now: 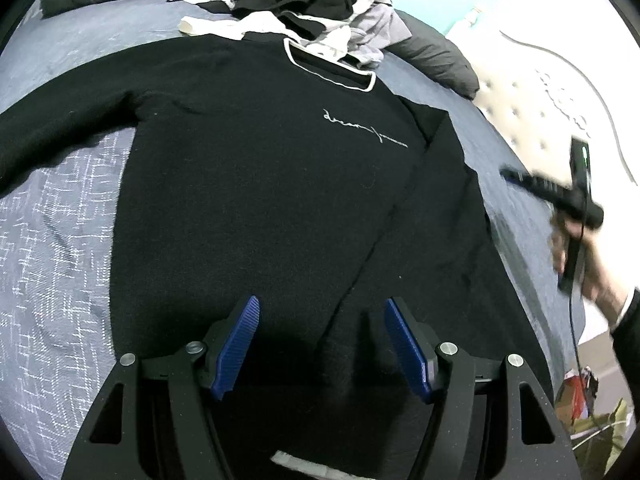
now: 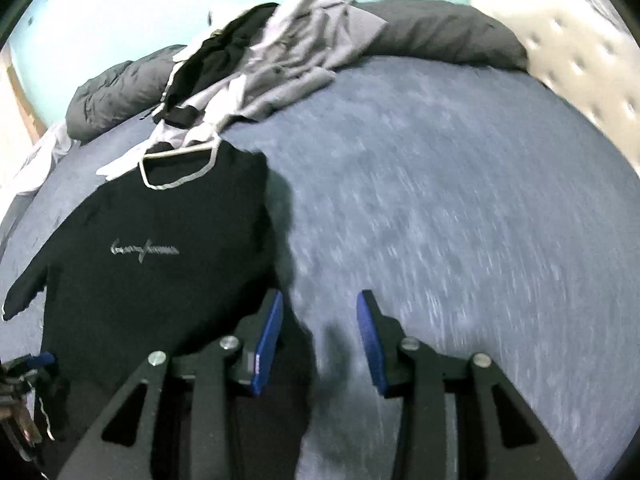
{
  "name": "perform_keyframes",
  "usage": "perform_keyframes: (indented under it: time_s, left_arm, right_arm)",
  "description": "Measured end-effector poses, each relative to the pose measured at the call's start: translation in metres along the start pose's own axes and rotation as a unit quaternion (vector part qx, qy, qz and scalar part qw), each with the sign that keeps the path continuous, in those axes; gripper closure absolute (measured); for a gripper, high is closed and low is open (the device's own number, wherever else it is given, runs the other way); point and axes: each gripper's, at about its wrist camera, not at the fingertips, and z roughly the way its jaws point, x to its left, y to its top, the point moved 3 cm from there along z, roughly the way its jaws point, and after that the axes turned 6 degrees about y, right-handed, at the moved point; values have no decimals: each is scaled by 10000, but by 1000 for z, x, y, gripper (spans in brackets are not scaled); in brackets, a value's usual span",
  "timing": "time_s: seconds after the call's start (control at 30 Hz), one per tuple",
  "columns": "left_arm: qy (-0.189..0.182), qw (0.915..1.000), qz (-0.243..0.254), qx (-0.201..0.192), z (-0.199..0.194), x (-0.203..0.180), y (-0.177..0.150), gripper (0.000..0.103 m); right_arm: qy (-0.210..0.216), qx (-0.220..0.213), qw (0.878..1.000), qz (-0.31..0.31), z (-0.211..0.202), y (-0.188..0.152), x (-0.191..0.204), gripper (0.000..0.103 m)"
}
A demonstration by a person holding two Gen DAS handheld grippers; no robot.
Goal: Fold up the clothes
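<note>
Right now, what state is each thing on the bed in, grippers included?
Black sweatshirt: spread flat, front up, one sleeve folded across the body.
Clothes pile: unfolded heap behind the collar.
Left gripper: open, empty, over the hem.
Right gripper: open, empty, above the bedspread.

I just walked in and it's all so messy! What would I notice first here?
First, the big black sweater spread flat on the blue bedspread, with pale script writing on its chest. Beyond its white-trimmed collar sits a heap of black, white and grey clothes. The left tool hovers open over the sweater's hem.
</note>
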Motion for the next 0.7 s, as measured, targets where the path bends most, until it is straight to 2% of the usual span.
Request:
perform_keyframes:
  time_s: [0.1,0.33,0.57,0.63,0.67,0.7]
  left_arm:
    - [-26,10000,20,-8,-2,-2,0,34]
    - [-15,9999,37,-99,-7,2,5,34]
    - [25,9998,177,48,4,4,0,34]
    - [11,9998,180,58,5,5,0,34]
    - [8,9998,186,57,5,5,0,34]
    - [4,9998,187,58,5,5,0,34]
  right_arm:
    - [120,151,9998,-8,13,26,19,64]
    - [153,539,9967,584,58,73,34,64]
    - [-388,1044,9917,640,105,101,39,63]
    - [-628,1349,9873,560,121,103,40,75]
    - [-687,1437,9856,565,127,103,40,86]
    - [-745,1522,9839,571,132,103,40,90]
